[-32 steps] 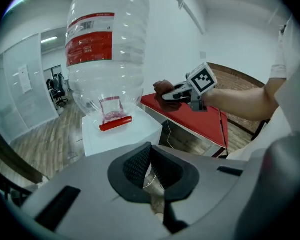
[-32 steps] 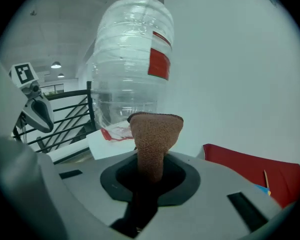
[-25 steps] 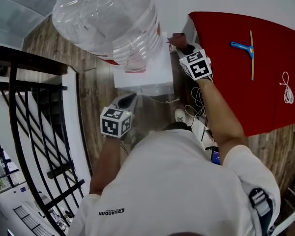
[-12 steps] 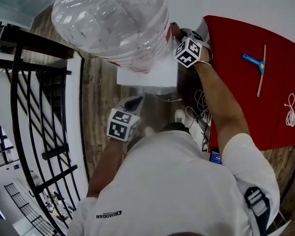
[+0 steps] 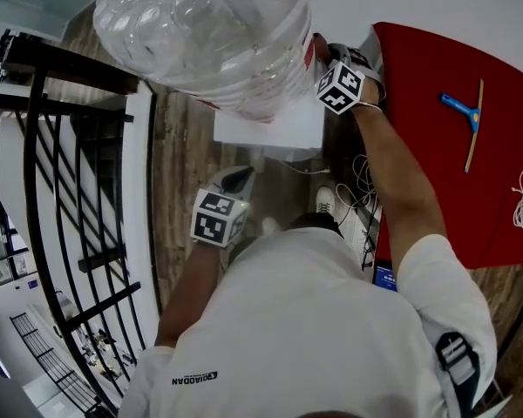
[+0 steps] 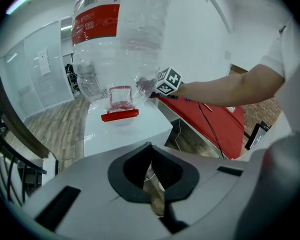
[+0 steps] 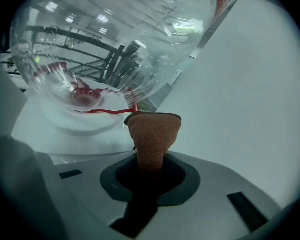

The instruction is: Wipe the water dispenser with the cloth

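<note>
The brown cloth (image 7: 154, 134) is pinched in the right tool (image 7: 150, 170), just beside the bottle (image 7: 115, 44) where it meets the white dispenser (image 5: 270, 131). The left tool (image 6: 151, 175), closed and empty, hangs in front of the dispenser.

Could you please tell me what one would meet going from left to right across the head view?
black railing → left gripper → right gripper, clamped on the brown cloth → blue squeegee → white cord
</note>
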A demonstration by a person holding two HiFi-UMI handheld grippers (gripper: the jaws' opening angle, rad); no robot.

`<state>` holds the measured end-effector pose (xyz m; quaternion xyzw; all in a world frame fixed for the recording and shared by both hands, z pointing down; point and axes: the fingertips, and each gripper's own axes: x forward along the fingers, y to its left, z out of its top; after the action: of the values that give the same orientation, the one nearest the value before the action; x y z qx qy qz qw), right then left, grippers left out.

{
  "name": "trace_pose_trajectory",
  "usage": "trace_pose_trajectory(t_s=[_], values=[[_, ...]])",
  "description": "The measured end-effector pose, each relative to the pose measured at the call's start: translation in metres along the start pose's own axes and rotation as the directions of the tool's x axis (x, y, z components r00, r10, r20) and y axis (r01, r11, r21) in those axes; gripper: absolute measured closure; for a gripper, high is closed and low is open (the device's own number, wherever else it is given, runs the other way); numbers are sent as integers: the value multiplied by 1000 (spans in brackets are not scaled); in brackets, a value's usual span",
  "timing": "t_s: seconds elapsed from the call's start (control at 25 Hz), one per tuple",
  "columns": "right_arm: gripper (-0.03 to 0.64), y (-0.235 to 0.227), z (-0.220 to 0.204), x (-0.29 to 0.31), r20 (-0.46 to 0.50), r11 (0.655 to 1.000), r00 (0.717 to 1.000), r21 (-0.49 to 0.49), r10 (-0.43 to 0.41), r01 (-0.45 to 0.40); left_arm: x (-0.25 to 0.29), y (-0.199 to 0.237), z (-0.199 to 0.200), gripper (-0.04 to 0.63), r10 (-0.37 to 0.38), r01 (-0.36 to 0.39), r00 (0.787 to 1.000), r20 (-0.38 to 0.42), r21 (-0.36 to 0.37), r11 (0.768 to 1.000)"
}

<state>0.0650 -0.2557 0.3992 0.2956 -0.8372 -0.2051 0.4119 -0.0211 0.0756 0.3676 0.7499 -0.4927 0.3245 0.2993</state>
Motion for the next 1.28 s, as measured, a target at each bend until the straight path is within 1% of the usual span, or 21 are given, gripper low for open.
trace_pose_trajectory(t_s=[0.24, 0.56, 0.72, 1.0, 1.28], values=[[560, 20, 3, -17, 6, 997, 1000, -81, 15, -14, 7, -5, 4, 606, -37, 37, 999, 6, 3, 999], [561, 47, 6, -45, 9, 984, 999, -173, 47, -45, 9, -9, 4, 606, -59, 59, 998, 16, 8, 998], [561, 61, 5, -59, 11, 978, 998, -201, 61, -58, 7, -11, 3, 606, -55, 54, 998, 16, 29, 998], [561, 85, 8, -83, 31, 972, 996, -223, 87, -78, 8, -11, 2, 606, -53, 52, 998, 24, 30, 998], [561, 115, 16, -114, 54, 958, 990, -264, 133, -115, 10, -17, 0, 606, -52, 51, 999, 9, 62, 997]])
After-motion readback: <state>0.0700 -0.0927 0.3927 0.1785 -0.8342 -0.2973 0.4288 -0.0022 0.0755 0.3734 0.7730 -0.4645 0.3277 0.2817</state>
